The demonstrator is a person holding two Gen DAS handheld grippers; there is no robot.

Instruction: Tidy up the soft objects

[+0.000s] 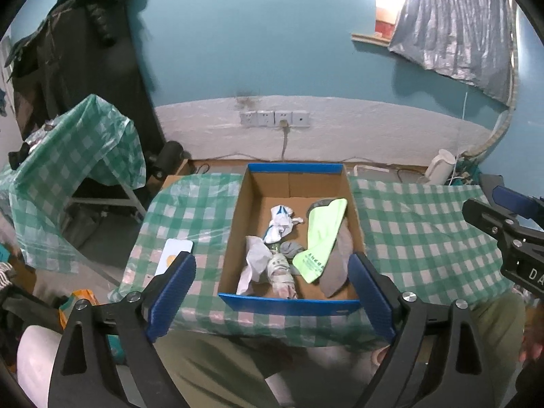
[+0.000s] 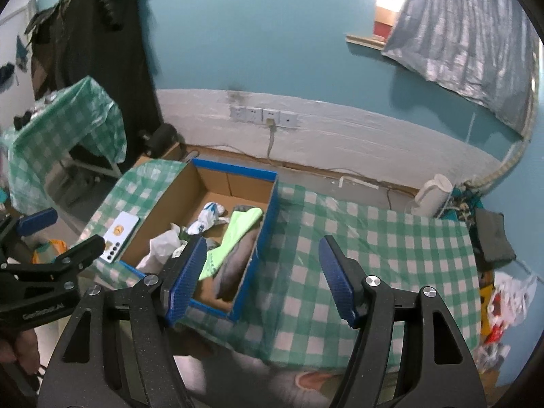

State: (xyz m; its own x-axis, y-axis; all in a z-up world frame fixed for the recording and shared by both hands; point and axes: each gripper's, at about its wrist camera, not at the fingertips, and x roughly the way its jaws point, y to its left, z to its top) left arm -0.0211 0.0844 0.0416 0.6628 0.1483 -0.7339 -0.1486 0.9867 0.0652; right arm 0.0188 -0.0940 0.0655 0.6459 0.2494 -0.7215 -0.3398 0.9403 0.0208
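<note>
Both grippers are hanging wide apart and empty near the box [image 1: 289, 301]: the left gripper [image 1: 272, 292] over its near wall, the right gripper [image 2: 263, 277] just right of it. The socks [image 1: 321, 238] are lying inside the box, and a phone [image 1: 173, 255] is sitting just left of it.

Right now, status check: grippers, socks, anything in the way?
Left gripper and right gripper open, empty. Socks in cardboard box. Phone beside box, not blocking.
</note>
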